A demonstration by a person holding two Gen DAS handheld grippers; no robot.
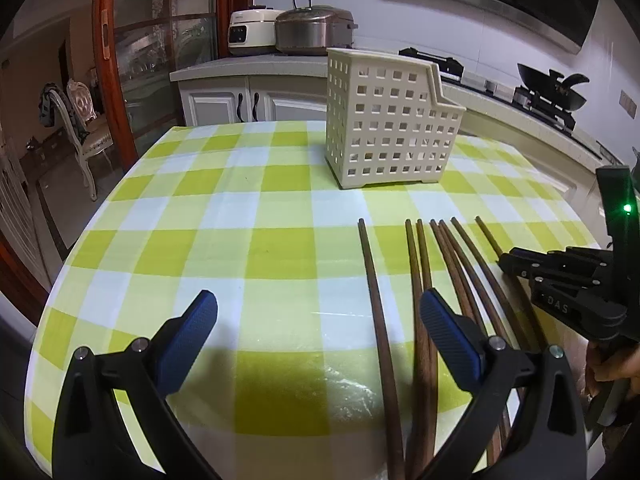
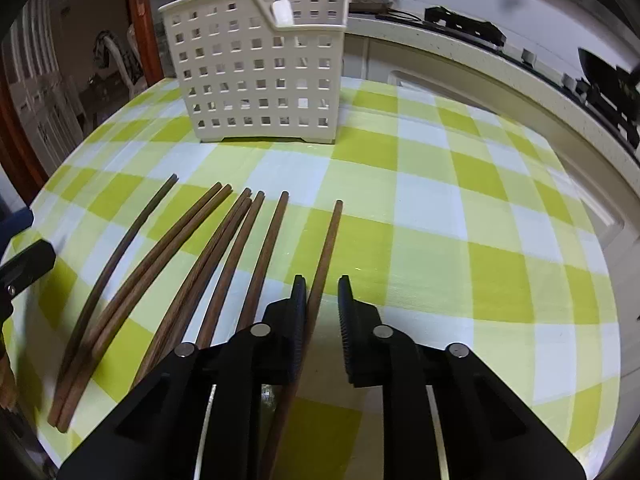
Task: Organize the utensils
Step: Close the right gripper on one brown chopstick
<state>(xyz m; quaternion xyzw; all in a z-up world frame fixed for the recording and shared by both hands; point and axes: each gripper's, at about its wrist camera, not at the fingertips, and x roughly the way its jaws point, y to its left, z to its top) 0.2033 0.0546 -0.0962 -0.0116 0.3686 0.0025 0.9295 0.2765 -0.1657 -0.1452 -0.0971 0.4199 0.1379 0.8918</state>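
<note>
Now the right tool (image 2: 322, 312) narrows around the rightmost dark wooden chopstick (image 2: 329, 248) on the green-checked table (image 2: 440, 240), one pad not yet touching; the left tool (image 1: 316, 344) hangs spread. Next: pinch, lift, and carry to the white perforated plastic holder (image 2: 260, 68).

- A green, white and pale-yellow checked tablecloth (image 1: 256, 208) covers the table.
- Two rice cookers stand side by side on the counter (image 1: 256, 67): a white one (image 1: 250, 32), a steel one (image 1: 314, 30).
- A black wok (image 1: 550, 86) sits on the stove.
- An ornate chair (image 1: 82, 120) stands beyond the red-framed glass door (image 1: 160, 40).
</note>
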